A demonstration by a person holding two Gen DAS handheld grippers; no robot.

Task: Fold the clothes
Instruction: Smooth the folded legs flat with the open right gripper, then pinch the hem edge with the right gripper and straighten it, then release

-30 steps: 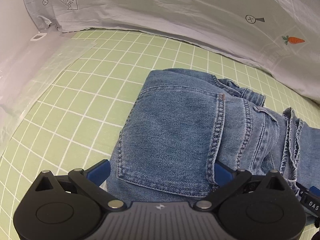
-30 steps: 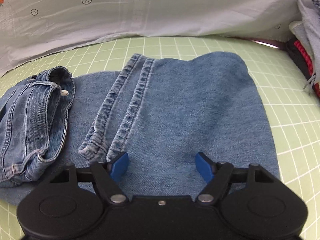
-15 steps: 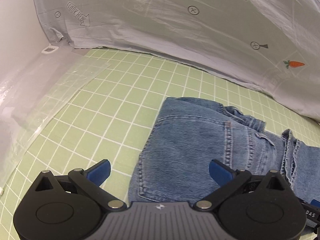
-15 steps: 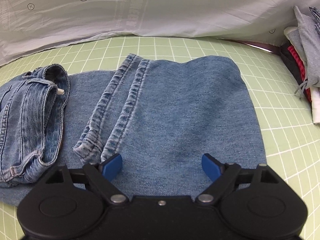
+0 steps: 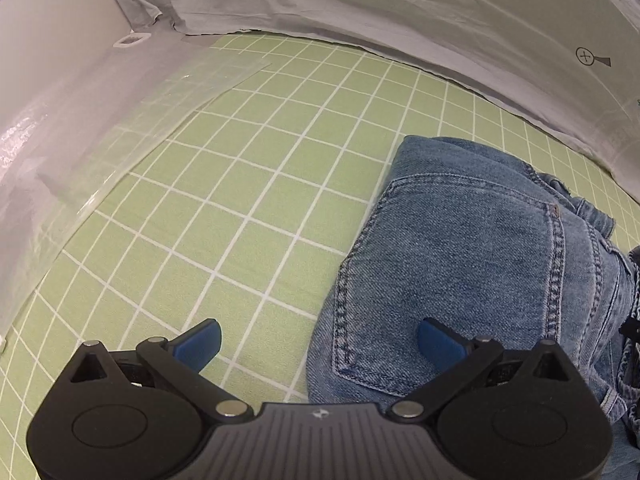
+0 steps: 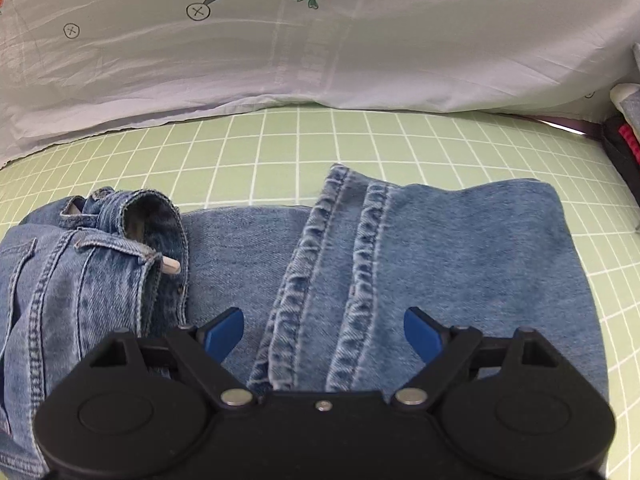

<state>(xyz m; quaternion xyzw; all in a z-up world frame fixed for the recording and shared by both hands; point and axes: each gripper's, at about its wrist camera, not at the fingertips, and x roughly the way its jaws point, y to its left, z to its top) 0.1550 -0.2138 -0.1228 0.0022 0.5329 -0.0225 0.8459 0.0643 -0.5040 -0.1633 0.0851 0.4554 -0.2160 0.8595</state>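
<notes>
Folded blue jeans (image 5: 472, 264) lie on the green grid mat (image 5: 224, 208). The left wrist view shows their back pocket at the right. My left gripper (image 5: 320, 344) is open and empty, over the jeans' left edge; one blue fingertip (image 5: 200, 344) is over the mat, the other over the pocket. The right wrist view shows the jeans (image 6: 460, 264) with the leg hems (image 6: 320, 264) folded over the middle and the waistband (image 6: 100, 264) at the left. My right gripper (image 6: 324, 334) is open and empty above the hems.
A grey printed sheet (image 6: 320, 52) with a carrot picture hangs along the back of the mat (image 6: 280, 152). Clear plastic film (image 5: 60, 152) covers the mat's left side. A pile of other clothes (image 6: 624, 136) sits at the far right edge.
My left gripper has swung left, from over the pocket to the jeans' left edge. My right gripper has shifted left, from over the folded leg to above the hems. Both stay open.
</notes>
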